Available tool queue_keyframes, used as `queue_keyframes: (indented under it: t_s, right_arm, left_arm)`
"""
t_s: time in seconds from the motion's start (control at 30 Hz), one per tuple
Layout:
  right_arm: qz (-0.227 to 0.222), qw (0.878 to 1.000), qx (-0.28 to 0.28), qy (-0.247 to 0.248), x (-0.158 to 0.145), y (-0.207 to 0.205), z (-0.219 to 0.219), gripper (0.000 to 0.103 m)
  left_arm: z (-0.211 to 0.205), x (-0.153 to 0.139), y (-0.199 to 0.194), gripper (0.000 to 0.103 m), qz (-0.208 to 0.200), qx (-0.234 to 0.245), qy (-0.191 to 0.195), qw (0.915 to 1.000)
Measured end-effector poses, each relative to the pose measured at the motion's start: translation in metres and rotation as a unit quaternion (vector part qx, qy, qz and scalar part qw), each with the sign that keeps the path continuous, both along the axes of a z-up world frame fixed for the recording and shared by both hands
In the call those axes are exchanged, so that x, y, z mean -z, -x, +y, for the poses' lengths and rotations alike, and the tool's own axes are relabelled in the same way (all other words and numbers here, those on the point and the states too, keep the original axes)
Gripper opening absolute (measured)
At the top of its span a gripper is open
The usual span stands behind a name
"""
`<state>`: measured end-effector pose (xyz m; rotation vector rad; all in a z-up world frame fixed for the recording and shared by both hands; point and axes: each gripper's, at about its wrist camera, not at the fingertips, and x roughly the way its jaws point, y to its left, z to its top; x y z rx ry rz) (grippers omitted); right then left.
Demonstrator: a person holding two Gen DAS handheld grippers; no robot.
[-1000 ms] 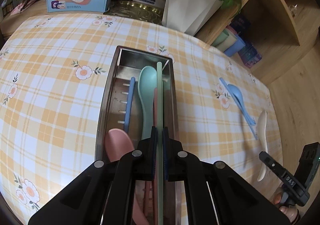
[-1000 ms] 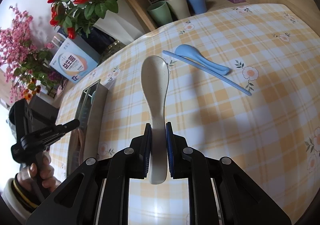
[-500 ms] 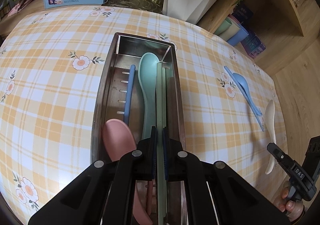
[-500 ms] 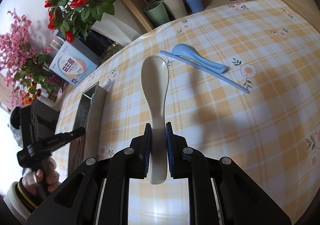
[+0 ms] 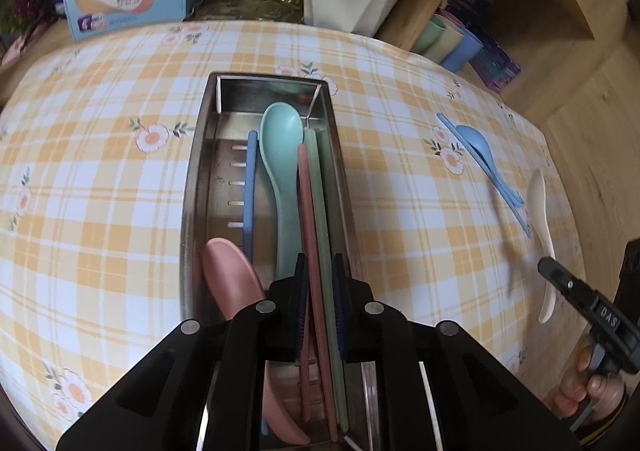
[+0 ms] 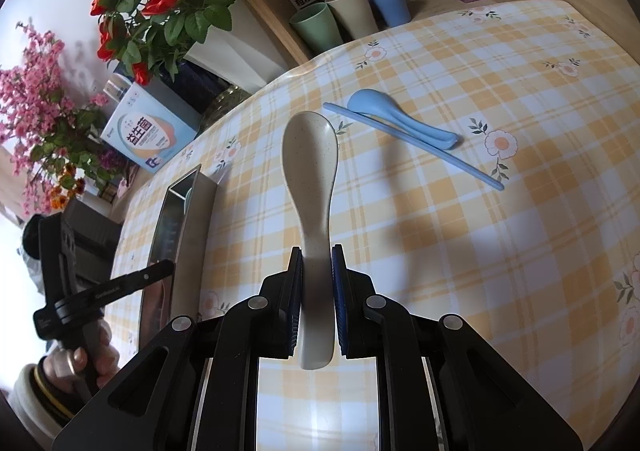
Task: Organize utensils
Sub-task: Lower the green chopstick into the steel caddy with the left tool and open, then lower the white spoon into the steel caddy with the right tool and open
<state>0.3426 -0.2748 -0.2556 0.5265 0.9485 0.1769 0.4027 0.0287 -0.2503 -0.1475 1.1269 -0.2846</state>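
Now releasing the green chopstick [image 5: 325, 219] into the tray [image 5: 192, 187].
It is lying along the tray's right side beside a pink chopstick [image 5: 307, 219]; the left gripper [image 5: 320, 283] has just been opening, pads barely clearing it, so lifting straight up is advisable. The right gripper [image 6: 316, 279] is clamping the cream spoon [image 6: 310, 155], speckled and matte, above the table [image 6: 480, 251], next for the tray.

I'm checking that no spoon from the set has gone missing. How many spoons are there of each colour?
Teal spoon: 1
Pink spoon: 1
Blue spoon: 1
Cream spoon: 1
Total: 4
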Motion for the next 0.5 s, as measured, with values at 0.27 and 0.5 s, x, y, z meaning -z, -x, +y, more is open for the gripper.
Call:
queue_keyframes:
  t_s: [0.27, 0.5]
  right_arm:
    - [-0.002, 1.000, -0.006, 0.001, -0.005, 0.001, 0.007, 0.014]
    - [-0.006, 1.000, -0.013, 0.004, -0.015, 0.003, 0.016, 0.014]
  left_arm:
    - [-0.003, -0.030, 0.015, 0.025, -0.044, 0.018, -0.023, 0.9986]
    - [0.001, -0.050, 0.029, 0.042, -0.071, 0.018, -0.029, 0.9969]
